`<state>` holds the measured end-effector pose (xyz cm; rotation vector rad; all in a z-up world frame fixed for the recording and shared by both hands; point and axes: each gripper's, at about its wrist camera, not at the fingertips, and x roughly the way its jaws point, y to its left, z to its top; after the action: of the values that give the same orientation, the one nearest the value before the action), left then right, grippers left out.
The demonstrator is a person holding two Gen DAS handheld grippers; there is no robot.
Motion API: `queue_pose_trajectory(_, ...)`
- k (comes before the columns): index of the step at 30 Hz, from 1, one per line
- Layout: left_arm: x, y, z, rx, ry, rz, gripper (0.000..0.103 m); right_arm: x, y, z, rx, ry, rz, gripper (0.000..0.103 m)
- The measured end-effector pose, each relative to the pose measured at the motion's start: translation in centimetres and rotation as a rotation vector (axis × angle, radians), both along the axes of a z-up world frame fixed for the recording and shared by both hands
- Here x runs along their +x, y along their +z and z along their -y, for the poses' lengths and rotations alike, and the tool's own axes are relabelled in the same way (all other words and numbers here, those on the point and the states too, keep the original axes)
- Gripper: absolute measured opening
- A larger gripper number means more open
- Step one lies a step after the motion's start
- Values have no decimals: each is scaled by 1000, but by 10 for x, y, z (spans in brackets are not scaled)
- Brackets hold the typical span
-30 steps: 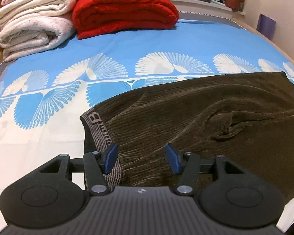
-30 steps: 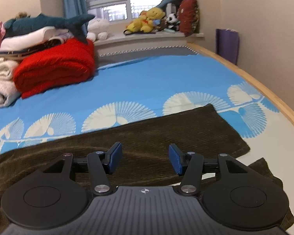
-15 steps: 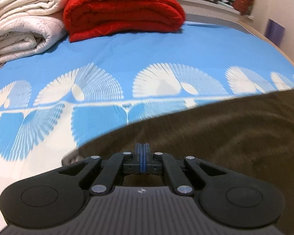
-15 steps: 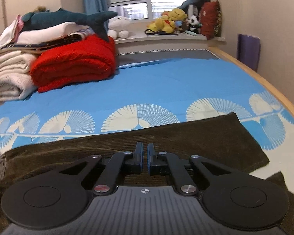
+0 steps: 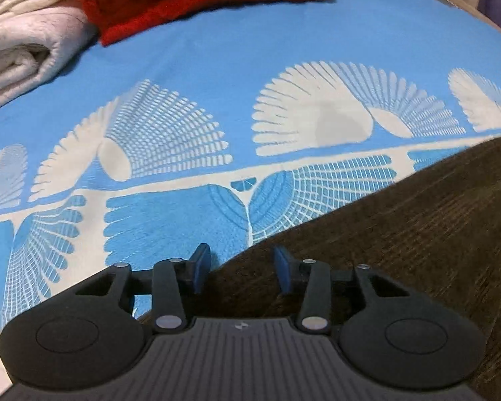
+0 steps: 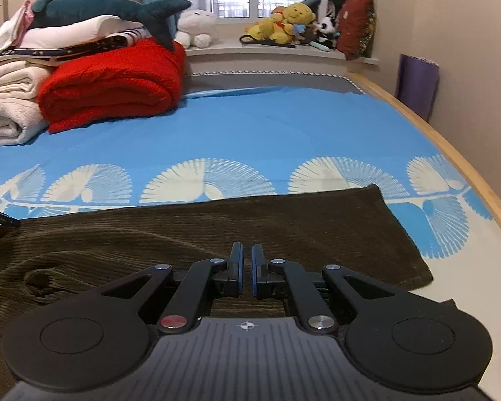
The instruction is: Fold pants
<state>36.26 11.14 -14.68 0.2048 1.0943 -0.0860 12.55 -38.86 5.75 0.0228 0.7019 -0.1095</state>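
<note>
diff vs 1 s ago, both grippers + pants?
The left gripper shut half a second ago and is open again, over the far edge of the pants. The right gripper closed and stays nearly shut; whether it pinches fabric cannot be told. The pants' upper layer now lies flatter. The red blanket is unmoved.

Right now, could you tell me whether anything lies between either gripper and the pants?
Nothing visible does. The left gripper is open right over the edge of the pants. The right gripper is nearly shut just above the cloth; whether it pinches any cannot be told.
</note>
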Motion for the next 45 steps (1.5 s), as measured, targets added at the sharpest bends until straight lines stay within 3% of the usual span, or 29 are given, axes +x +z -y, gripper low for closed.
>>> queue_pose_trajectory(1,0,0,0,-9,-14,-14,32,0,0,2,1,-6,0,4)
queue_pose_trajectory(2,0,0,1,-23,-34,-33,15,-1,-1,5,2,-10,-1,4)
queue_pose_trajectory(3,-2,2,3,-17,-56,-41,6,-1,-1,6,4,-13,-2,4)
queue_pose_trajectory(7,-27,24,17,49,-161,-10,2,-2,-2,6,0,-19,-2,5)
queue_pose_trajectory(13,-104,91,32,45,-222,90,2,-4,0,3,-4,-42,-3,5)
queue_pose_trajectory(17,-190,133,43,-24,-274,103,2,-9,2,-2,6,-63,-9,5)
queue_pose_trajectory(21,-264,128,51,-101,-299,16,1,-20,3,-12,-4,-56,-12,5)
queue_pose_trajectory(23,-278,110,42,-174,-231,-49,3,-27,2,-17,-18,-51,-19,5)
queue_pose_trajectory(26,-275,92,8,-330,-29,-166,9,-34,0,-21,-35,-42,-31,4)
queue_pose_trajectory(29,-268,88,-25,-464,129,-199,37,-37,-3,-24,-54,-35,-52,5)
queue_pose_trajectory(30,-267,83,-32,-480,170,-226,42,-38,-4,-24,-60,-35,-54,5)
queue_pose_trajectory(34,-260,53,-45,-519,314,-351,43,-34,-6,-21,-61,-50,-60,5)
queue_pose_trajectory(37,-251,40,-44,-536,335,-377,57,-29,-9,-15,-14,-78,-68,5)
queue_pose_trajectory(42,-233,31,-48,-538,397,-384,70,-13,-12,3,155,-150,-57,7)
queue_pose_trajectory(45,-224,27,-57,-550,476,-394,70,1,-19,15,283,-189,-49,14)
